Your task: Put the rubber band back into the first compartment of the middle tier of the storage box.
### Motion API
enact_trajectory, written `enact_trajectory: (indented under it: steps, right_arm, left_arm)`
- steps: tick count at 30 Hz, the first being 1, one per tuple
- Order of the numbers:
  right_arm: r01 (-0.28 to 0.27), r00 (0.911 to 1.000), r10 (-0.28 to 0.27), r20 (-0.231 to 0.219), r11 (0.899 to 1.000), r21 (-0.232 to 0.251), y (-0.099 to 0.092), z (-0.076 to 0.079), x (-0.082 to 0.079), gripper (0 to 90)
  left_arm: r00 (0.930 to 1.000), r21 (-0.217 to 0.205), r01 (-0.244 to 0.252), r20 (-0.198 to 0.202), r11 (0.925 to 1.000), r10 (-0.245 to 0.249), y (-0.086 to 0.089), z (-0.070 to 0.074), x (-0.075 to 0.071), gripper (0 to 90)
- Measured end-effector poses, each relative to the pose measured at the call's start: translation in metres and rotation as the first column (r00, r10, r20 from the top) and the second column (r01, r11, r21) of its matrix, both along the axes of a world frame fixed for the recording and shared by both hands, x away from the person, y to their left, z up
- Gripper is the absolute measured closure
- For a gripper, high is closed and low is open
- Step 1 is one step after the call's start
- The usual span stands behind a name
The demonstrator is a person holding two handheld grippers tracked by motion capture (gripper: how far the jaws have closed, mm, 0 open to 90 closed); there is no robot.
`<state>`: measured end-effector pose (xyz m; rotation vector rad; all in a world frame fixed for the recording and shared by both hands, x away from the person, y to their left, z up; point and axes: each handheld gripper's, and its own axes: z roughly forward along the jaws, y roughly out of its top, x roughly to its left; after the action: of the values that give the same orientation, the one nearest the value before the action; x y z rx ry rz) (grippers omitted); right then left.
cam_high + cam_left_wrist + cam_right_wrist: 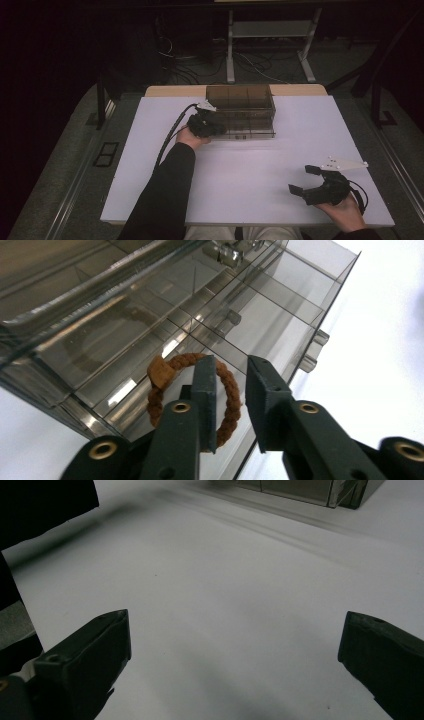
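Left gripper [231, 405] is being held at the front left of a smoked-plastic drawer organizer [240, 111], over an open drawer [200, 340] with clear dividers. Its jaws are being kept a small gap apart, with nothing pressed between the pads, so it is being read as released. A brown braided hair tie [192, 395] is lying in the drawer's near compartment, just behind the gripper's left-hand jaw as seen in the left gripper view; that jaw is overlapping the ring, so part of it is being hidden. A flat brown tab is being shown on the ring's upper left. Whether the jaw is touching the ring cannot be told.

In the high view, the organizer is being seen at the far middle of the white table [250, 165], with the left hand [189, 138] and its dark sleeve reaching in to its left front corner. A black cable is being trailed back from that gripper toward the table's left edge.

Right gripper [306, 179] is being held low over the near right part of the table, well apart from the organizer, jaws spread wide and empty. In the right gripper view, bare white table is being seen between the two jaws, with the organizer's corner [320, 492] far off at the top.
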<state>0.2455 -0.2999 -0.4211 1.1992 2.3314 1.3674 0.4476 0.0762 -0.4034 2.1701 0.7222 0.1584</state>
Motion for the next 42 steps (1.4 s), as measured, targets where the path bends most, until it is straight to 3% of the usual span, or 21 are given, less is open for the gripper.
enact_trajectory:
  steps: [1, 9, 17, 28, 34, 37, 42]
  right_arm:
    - [-0.003, 1.0, 0.003, 0.0, 1.0, -0.002, 0.0, 0.0, 0.0, 0.0]
    - [0.005, 1.0, -0.005, -0.005, 1.0, 0.004, 0.0, 0.0, 0.0, 0.0]
    - [0.005, 1.0, -0.005, -0.001, 1.0, 0.003, -0.001, 0.0, 0.0, 0.0]
    - [0.003, 1.0, -0.003, -0.005, 1.0, 0.004, -0.001, 0.0, -0.001, 0.0]
    - [0.003, 1.0, -0.003, -0.004, 1.0, 0.004, -0.001, 0.0, -0.001, 0.0]
    - [0.002, 1.0, -0.002, 0.002, 1.0, 0.003, -0.001, 0.0, -0.001, 0.0]
    - [0.002, 1.0, -0.002, 0.002, 1.0, 0.004, -0.001, 0.0, -0.001, 0.0]
  left_arm:
    - [0.9999, -0.026, -0.016, -0.007, 0.9995, 0.015, -0.001, 0.0, -0.001, 71.5]
    - [0.9987, -0.063, -0.001, -0.05, 0.998, -0.002, 0.005, 0.009, -0.004, 55.8]
    - [0.9975, -0.077, 0.012, -0.068, 0.9969, -0.017, 0.01, 0.021, -0.011, 35.9]
    - [0.9984, -0.067, 0.028, -0.048, 0.9973, -0.031, 0.012, 0.034, -0.022, 16.5]
    - [0.9995, -0.07, 0.012, -0.03, 0.9975, -0.015, 0.015, 0.038, -0.032, 7.8]
    - [0.9997, -0.051, 0.008, -0.024, 0.9986, -0.009, 0.017, 0.039, -0.036, 0.8]
    - [0.9999, -0.06, -0.011, -0.009, 0.9981, 0.01, 0.026, 0.041, -0.044, 0.0]
